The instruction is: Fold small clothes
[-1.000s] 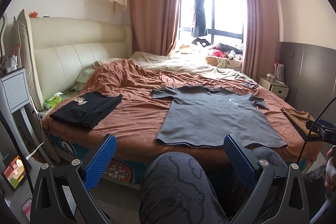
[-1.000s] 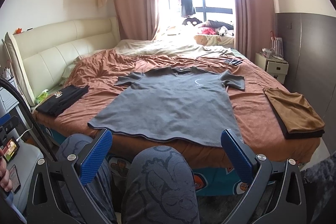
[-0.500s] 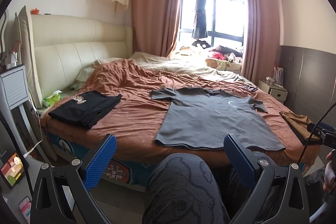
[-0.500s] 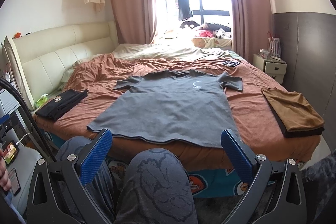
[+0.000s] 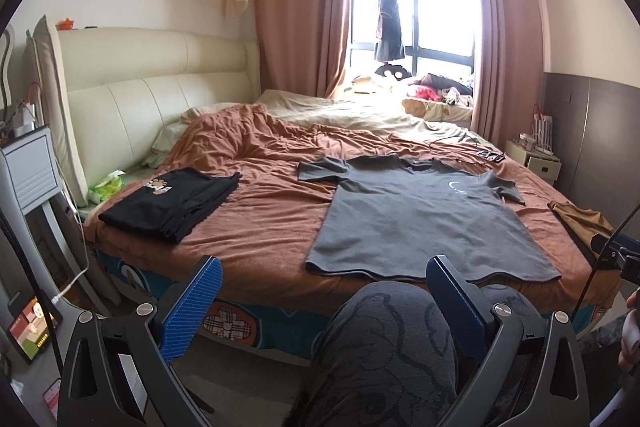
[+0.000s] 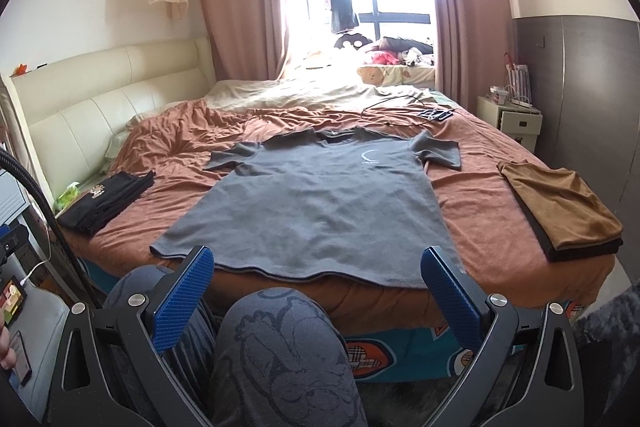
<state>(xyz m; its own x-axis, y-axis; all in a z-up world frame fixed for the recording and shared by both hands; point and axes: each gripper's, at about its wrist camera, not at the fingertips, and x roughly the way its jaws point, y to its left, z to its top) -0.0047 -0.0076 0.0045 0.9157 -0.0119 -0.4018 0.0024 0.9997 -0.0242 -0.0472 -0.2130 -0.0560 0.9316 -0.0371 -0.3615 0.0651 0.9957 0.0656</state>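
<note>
Bed [image 6: 472,211]: covered by a rumpled rust-brown blanket, cream padded headboard on its left side, window and pink curtains beyond its far side
Grey T-shirt [image 6: 320,203]: spread flat and face up in the middle of the bed, both short sleeves out to the sides, collar toward the window, hem just at the near edge of the bed; a small white crescent print sits on the chest; seen again in the left wrist view [image 5: 420,219]
Person's knees [image 6: 276,355]: in dark grey patterned trousers, just in front of the near edge of the bed, below the T-shirt's hem
Left hand-held gripper [image 5: 320,301]: released, its two blue-padded fingers spread wide with nothing between them, held in the air short of the bed, above the knee, apart from the T-shirt
Right hand-held gripper [image 6: 318,285]: released as well, fingers wide apart and empty, held over the knees just short of the T-shirt's hem, not touching it
Folded black garment [image 5: 172,199]: a neat stack with a small bear print on top, lying on the bed left of the grey T-shirt, near the headboard end
Folded brown garment [image 6: 560,207]: lying on top of a darker folded piece, on the bed right of the grey T-shirt, well apart from it
Green tissue pack [image 5: 106,185]: on the bed just beyond the black garment, against the headboard
</note>
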